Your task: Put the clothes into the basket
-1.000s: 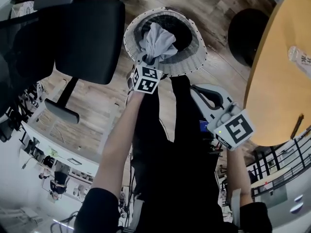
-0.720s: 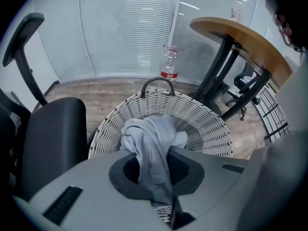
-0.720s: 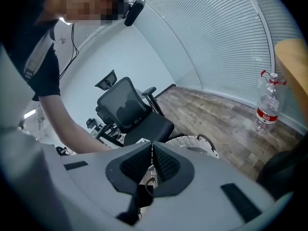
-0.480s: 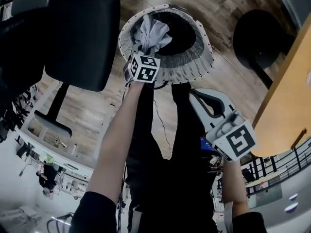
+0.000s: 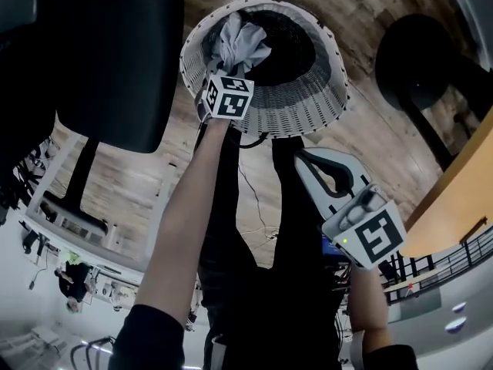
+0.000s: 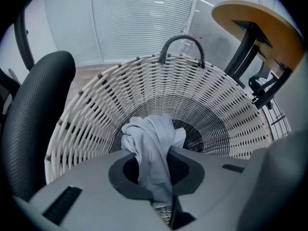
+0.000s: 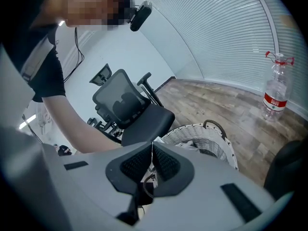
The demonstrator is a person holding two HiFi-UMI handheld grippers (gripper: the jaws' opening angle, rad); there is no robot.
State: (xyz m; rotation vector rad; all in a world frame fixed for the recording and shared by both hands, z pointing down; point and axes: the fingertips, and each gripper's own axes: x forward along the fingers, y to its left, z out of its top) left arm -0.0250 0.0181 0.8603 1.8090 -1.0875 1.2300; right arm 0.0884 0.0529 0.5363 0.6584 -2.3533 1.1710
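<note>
Left gripper (image 6: 156, 174) clamps a cloth (image 6: 150, 141) in the basket (image 6: 96, 83) mouth (12 o'clock); right gripper (image 7: 152, 152), jaws together and empty, at 4 o'clock.

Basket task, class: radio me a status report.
Left gripper shut on grey cloth, hanging over white basket. Right gripper shut, empty, clear of basket. Nothing blocking.

Count: 1 wicker basket (image 5: 308, 106); 1 grey garment (image 5: 240, 41); 1 plastic bottle (image 7: 275, 88); 1 round wooden table (image 6: 255, 20); 2 grippers: left gripper (image 6: 156, 177), right gripper (image 7: 152, 162).
</note>
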